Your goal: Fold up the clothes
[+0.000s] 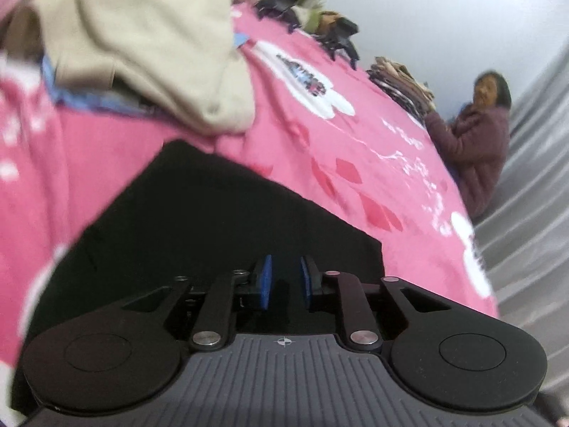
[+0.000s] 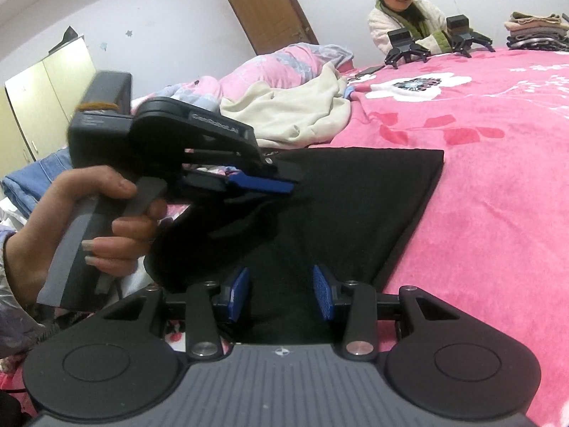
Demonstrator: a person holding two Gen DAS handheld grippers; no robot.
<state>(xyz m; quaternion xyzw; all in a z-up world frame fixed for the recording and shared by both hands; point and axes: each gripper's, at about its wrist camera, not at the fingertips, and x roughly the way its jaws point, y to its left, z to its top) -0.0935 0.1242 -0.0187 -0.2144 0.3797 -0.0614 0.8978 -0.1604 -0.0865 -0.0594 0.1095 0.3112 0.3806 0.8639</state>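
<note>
- The right tool (image 2: 281,291) is hovering low over the near edge of a flat black fabric garment (image 2: 355,206), its blue-padded fingers (image 2: 322,295) standing well apart and gripping nothing.
- The black garment is lying spread on a bright pink floral bedspread (image 2: 480,195) covering the bed, with its far right corner squared and its left part lifted.
- The left tool (image 2: 263,185), seen side-on in the right wrist view and held in a person's hand (image 2: 81,220), is reaching in from the left above the garment's raised left fold; its pads are sitting close together there, though whether they are pinching cloth I cannot tell.
- In the left wrist view the left tool (image 1: 286,279) is showing a narrow gap between its blue pads (image 1: 265,277), with black fabric just beyond.
- Farther left, a crumpled cream-coloured garment (image 2: 302,110) is resting on the bed beside a pink-and-blue quilt (image 2: 281,67).
- At the far side, a seated person (image 2: 405,17) is resting two more black handheld tools (image 2: 405,49) on the bedspread, near a stack of folded clothes (image 2: 533,32) at the far right.
</note>
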